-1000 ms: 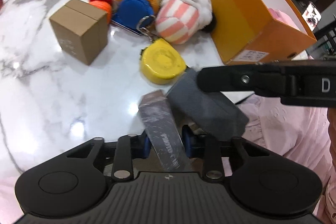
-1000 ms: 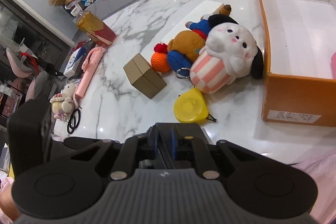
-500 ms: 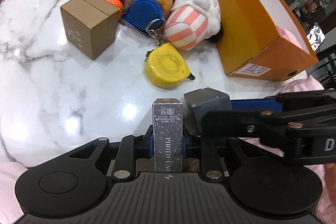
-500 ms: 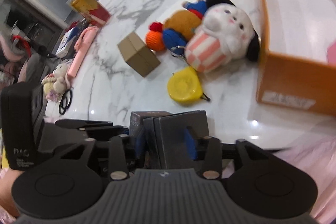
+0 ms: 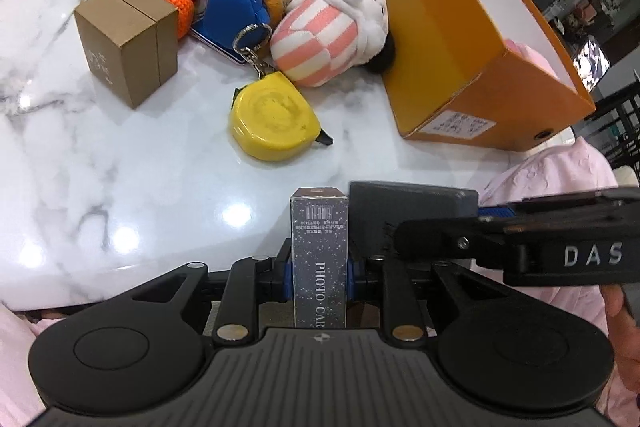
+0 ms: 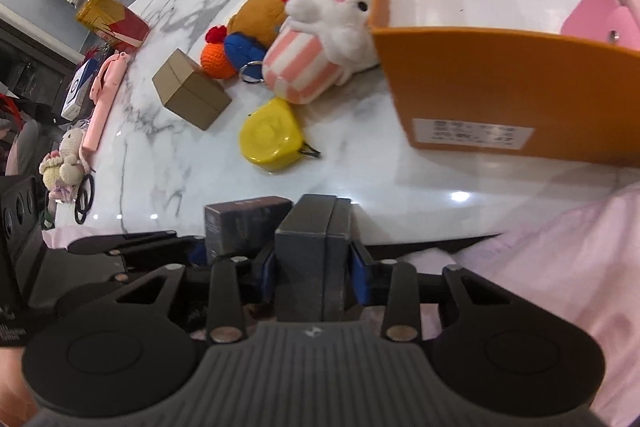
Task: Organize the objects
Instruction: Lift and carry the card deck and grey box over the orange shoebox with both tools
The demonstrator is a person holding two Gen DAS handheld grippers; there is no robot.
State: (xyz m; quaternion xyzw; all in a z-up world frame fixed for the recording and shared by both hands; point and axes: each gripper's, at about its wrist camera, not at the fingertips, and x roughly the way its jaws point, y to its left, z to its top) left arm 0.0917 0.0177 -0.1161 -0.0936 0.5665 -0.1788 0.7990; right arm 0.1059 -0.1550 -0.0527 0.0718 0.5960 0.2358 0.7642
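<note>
Light: bright, even, from overhead lamps.
Glare: white lamp spots on the glossy marble table (image 5: pixel 120 187), near its front edge.
Shadows: soft and short under the yellow tape measure (image 5: pixel 274 123) and the orange box (image 5: pixel 460 39).
Distortion: strong fisheye bending at the edges.
Blur: right wrist view slightly soft; pink sleeve (image 6: pixel 560 267) smeared.

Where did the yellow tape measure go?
The yellow tape measure lies on the marble table, mid-frame in both wrist views. It sits just in front of the striped plush, between the brown cardboard box and the orange box.
</note>
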